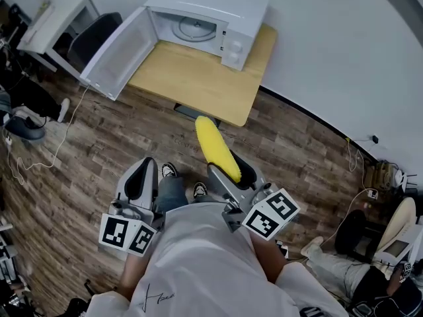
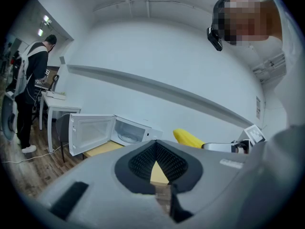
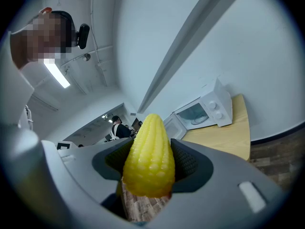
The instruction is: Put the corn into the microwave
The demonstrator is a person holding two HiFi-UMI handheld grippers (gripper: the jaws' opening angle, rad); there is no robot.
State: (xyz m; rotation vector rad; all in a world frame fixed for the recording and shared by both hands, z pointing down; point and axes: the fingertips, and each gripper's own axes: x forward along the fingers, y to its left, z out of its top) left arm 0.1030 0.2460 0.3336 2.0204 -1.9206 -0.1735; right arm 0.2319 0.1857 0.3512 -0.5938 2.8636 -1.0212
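Head view: right gripper [image 1: 231, 170] clamps corn [image 1: 215, 144] by one end, left gripper [image 1: 147, 172] closed, empty; likely risk: overhanging cob slips or clips the distant microwave [image 1: 218, 8] door [image 1: 117, 53].

Hidden, cropped, too small

The rear end of the corn [image 3: 148, 156] is buried between the jaws of the right gripper [image 3: 150, 168]; in the left gripper view the body of the left gripper [image 2: 156, 165] covers the corn's lower part; knob markings on the microwave [image 1: 205, 22] are too small to read; the head view's edge crops a seated person [image 1: 350, 263].
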